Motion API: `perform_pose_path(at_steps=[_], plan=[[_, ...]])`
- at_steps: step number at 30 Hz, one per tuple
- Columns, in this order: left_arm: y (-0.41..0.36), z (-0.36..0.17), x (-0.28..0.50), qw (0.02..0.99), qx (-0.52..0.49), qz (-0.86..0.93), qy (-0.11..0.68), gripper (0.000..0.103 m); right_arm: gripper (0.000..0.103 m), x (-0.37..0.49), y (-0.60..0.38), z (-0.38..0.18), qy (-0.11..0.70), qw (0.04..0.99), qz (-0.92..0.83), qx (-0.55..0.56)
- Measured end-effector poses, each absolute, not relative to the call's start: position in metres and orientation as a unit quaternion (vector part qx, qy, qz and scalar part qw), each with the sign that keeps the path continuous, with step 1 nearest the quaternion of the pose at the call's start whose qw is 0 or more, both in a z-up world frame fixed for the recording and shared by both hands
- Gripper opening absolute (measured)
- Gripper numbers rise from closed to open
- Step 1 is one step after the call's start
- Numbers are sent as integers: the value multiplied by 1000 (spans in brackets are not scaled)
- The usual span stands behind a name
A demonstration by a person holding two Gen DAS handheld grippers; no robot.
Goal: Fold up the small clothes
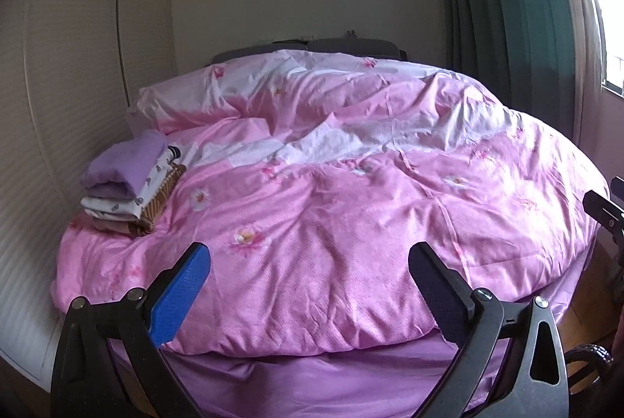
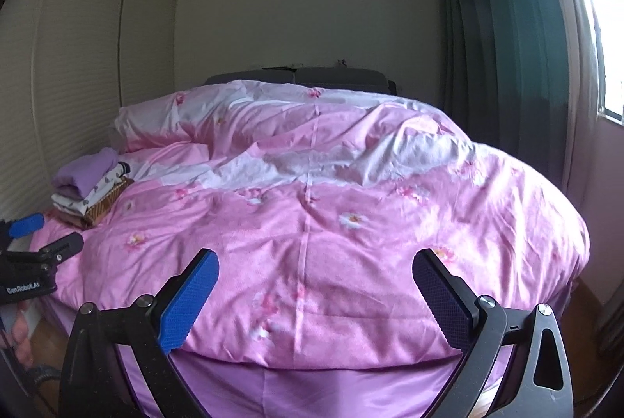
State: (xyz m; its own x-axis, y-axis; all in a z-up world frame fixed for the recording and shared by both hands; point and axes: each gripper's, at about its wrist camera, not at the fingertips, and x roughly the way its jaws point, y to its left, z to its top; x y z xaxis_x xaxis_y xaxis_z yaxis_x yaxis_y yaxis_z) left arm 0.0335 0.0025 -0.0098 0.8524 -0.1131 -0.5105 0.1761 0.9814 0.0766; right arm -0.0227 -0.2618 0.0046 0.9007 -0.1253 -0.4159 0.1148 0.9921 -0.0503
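Note:
A stack of folded small clothes (image 1: 128,187) lies on the left side of the bed, a purple piece on top, a white patterned one and a brown one below; it also shows in the right wrist view (image 2: 87,191). My left gripper (image 1: 310,262) is open and empty, held over the foot of the bed, right of the stack. My right gripper (image 2: 316,264) is open and empty over the foot of the bed. The left gripper also shows at the left edge of the right wrist view (image 2: 46,234).
A rumpled pink flowered duvet (image 1: 351,207) covers the bed, with a purple sheet (image 1: 312,379) hanging at the foot. Pillow (image 1: 187,98) at the head. Wardrobe doors (image 1: 70,66) stand left, teal curtains (image 1: 507,8) and a window right.

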Motion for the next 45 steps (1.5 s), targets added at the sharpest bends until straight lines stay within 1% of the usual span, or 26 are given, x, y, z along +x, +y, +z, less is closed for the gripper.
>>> perform_pose_path(at_steps=[12, 45], plan=[[9, 5, 26, 963, 49, -81, 251, 103, 101, -33, -249, 17, 216, 976, -37, -2], [9, 6, 25, 963, 49, -80, 252, 103, 101, -32, -249, 21, 217, 975, -39, 1]])
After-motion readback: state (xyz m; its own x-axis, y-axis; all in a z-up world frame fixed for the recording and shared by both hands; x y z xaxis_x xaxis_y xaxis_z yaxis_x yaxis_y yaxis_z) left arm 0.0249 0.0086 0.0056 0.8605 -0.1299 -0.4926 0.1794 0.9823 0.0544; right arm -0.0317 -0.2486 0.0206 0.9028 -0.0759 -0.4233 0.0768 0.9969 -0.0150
